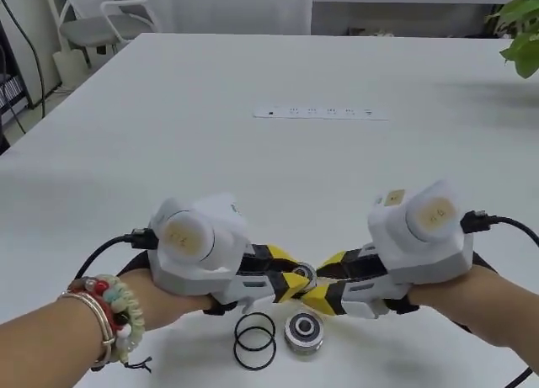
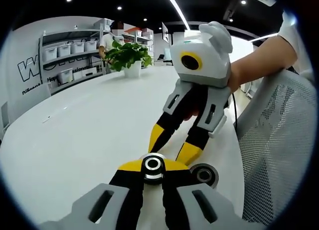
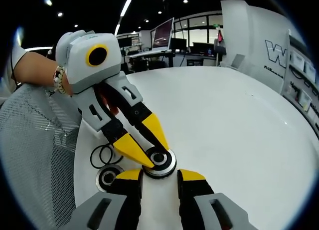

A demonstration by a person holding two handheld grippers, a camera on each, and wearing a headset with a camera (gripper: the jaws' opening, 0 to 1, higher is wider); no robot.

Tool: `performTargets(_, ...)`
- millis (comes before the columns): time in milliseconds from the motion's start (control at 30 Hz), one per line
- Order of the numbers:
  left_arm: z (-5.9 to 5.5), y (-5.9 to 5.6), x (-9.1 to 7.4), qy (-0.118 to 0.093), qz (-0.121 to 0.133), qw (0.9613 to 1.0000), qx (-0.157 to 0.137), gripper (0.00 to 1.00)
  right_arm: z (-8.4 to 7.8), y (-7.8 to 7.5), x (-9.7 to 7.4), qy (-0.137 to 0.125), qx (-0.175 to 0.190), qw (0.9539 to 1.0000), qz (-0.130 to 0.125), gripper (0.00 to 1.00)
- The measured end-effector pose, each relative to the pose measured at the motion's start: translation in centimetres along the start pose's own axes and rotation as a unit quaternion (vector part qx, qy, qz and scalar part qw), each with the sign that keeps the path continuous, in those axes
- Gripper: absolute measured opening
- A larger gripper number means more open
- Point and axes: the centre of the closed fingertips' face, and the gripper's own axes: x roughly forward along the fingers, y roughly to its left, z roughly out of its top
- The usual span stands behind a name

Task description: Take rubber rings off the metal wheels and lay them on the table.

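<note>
A metal wheel [image 1: 303, 274] hangs above the table between both grippers. My left gripper [image 2: 152, 168] is shut on it, one yellow tip on each side of the wheel [image 2: 153, 164]. My right gripper [image 3: 160, 177] faces it from the other side. Its jaws stand apart, flanking the near edge of the wheel [image 3: 160, 162]; contact is not discernible. On the table below lie two black rubber rings [image 1: 254, 337], overlapping. A second metal wheel [image 1: 303, 331] lies right beside them.
The white table [image 1: 278, 169] stretches far ahead, with a flush socket strip [image 1: 320, 113] in its middle. A potted plant [image 2: 127, 58] stands at the far right end. A mesh chair [image 2: 279, 140] sits close to the table's near edge.
</note>
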Motion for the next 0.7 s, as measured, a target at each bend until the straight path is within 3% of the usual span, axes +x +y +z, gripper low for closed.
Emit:
performTargets(67,0.0,0.0,0.0,0.0,0.0,1.0,0.001,0.08,0.6,-0.1,-0.1,-0.01,-0.003,0.9999,0.0,0.25)
performTargets(533,0.0,-0.1,0.0,0.006,-0.003,1.0,0.006,0.08,0.1,0.1,-0.8,-0.004,0.0,0.9999,0.015,0.19)
performTargets(600,0.0,0.0,0.0,0.006,-0.002,1.0,0.005,0.08,-0.7,-0.1,-1.0,0.015,-0.013,0.9997,0.013,0.13)
performTargets(667,-0.1,0.1,-0.1,0.006,-0.002,1.0,0.002,0.08,-0.7,-0.5,-1.2,0.002,-0.006,0.9999,0.009,0.01)
performTargets(700,-0.1,0.1,-0.1,0.005,-0.002,1.0,0.001,0.08,-0.6,-0.4,-1.2,-0.002,0.01,0.9999,0.012,0.01)
